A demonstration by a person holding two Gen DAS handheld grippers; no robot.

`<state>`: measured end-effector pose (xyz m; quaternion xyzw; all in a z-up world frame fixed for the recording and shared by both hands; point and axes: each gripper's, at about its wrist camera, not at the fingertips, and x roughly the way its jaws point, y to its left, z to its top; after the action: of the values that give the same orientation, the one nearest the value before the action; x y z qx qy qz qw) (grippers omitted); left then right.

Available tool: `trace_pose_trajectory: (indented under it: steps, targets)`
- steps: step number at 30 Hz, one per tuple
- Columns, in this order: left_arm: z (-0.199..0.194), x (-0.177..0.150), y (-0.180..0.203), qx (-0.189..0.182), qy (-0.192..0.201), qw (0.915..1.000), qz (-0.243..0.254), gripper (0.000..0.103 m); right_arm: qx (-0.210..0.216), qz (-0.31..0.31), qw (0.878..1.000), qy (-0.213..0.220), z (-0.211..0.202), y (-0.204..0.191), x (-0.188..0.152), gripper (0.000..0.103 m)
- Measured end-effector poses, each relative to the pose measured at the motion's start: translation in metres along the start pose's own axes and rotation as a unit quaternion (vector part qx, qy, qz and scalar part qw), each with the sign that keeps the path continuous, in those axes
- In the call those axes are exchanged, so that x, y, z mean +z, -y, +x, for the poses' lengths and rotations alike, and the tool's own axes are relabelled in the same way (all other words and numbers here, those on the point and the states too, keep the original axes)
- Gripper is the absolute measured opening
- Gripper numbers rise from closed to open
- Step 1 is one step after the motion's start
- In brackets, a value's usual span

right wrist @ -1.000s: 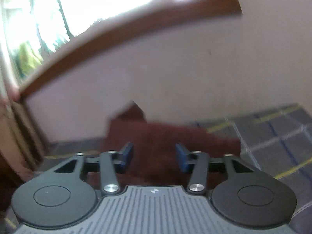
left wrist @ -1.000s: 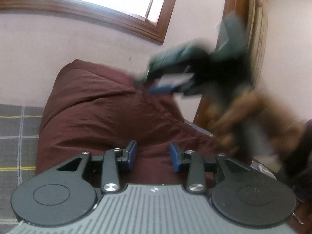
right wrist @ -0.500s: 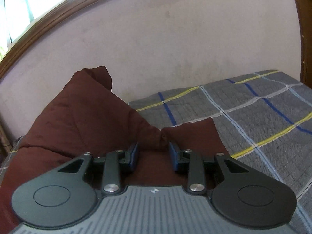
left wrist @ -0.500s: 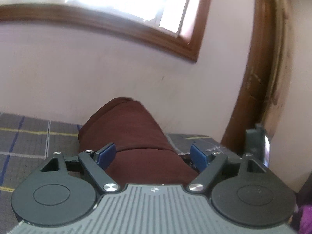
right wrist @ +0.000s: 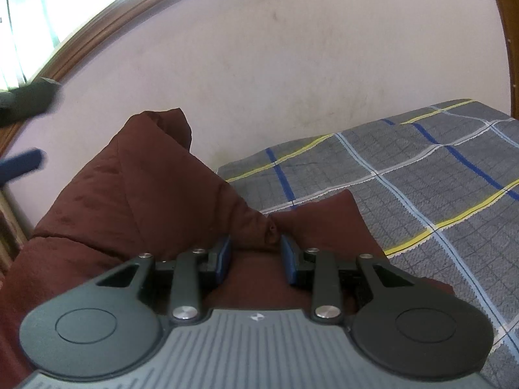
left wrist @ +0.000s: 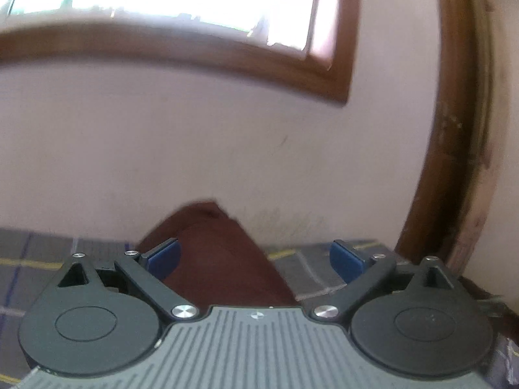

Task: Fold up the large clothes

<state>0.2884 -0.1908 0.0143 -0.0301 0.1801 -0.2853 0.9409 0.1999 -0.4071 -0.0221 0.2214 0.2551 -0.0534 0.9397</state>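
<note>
The maroon garment (right wrist: pixel 136 194) is lying bunched on the grey checked bedsheet (right wrist: pixel 438 175) against the pale wall (right wrist: pixel 292 48). The right gripper (right wrist: pixel 255 259) is pinching a gathered fold of it, its blue pads (right wrist: pixel 223 259) narrowed onto the cloth. The left gripper (left wrist: pixel 254 257) is hovering with jaws spread wide, gripping nothing, the garment (left wrist: pixel 220 259) showing between and beyond them. The garment's near part is hiding under both tools, and the left view is blurring the window frame (left wrist: pixel 227 55).

A dark maroon garment (right wrist: pixel 136 194) lies bunched and creased on the bed, one folded end propped upright against the wall (left wrist: pixel 207 246).
</note>
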Motion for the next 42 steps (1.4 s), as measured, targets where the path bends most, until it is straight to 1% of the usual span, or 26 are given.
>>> trace_pose_trajectory:
  steps: [2,4,5,7,10,15,21,27,35,38,40,42]
  targets:
    - [0.016,-0.007,-0.003,0.012,-0.024,0.9996,-0.008,0.096,0.000,-0.004,1.000,0.002,0.001,0.000,0.000,0.031]
    - [0.025,-0.019,-0.006,0.029,-0.031,0.9991,-0.009,0.097,0.005,-0.002,1.000,0.002,0.003,0.002,0.001,0.031]
    - [0.027,-0.024,-0.009,0.036,-0.031,0.9988,-0.009,0.097,0.009,0.000,1.000,0.002,0.004,0.004,0.001,0.031]
    - [0.027,-0.032,-0.017,0.042,-0.022,0.9984,-0.030,0.099,0.012,0.003,1.000,0.000,0.004,0.004,0.001,0.031]
    - [0.027,-0.045,-0.023,0.058,-0.016,0.9975,-0.037,0.102,0.018,0.009,1.000,-0.002,0.005,0.006,0.002,0.031]
    - [0.025,-0.056,-0.024,0.065,-0.002,0.9973,-0.035,0.103,0.022,0.015,1.000,-0.007,0.006,0.007,0.002,0.031]
    - [0.025,-0.060,-0.018,0.090,0.022,0.9955,-0.022,0.103,0.026,0.027,0.999,-0.013,0.011,0.011,0.003,0.031]
    - [0.030,-0.059,-0.017,0.102,0.026,0.9943,-0.017,0.103,0.036,0.046,0.998,-0.018,0.017,0.016,0.004,0.031]
    - [0.027,-0.059,-0.014,0.105,0.029,0.9940,-0.013,0.103,0.037,0.048,0.998,-0.013,0.014,0.015,0.003,0.031]
    - [0.026,-0.060,-0.015,0.102,0.031,0.9942,-0.014,0.103,0.044,0.068,0.997,-0.007,0.006,0.020,0.002,0.031]
    - [0.027,-0.060,-0.014,0.104,0.031,0.9941,-0.011,0.103,0.035,0.070,0.997,0.000,-0.003,0.020,0.002,0.031]
    - [0.028,-0.060,-0.014,0.106,0.030,0.9939,-0.010,0.103,0.010,0.045,0.999,-0.001,-0.016,0.014,0.002,0.032]
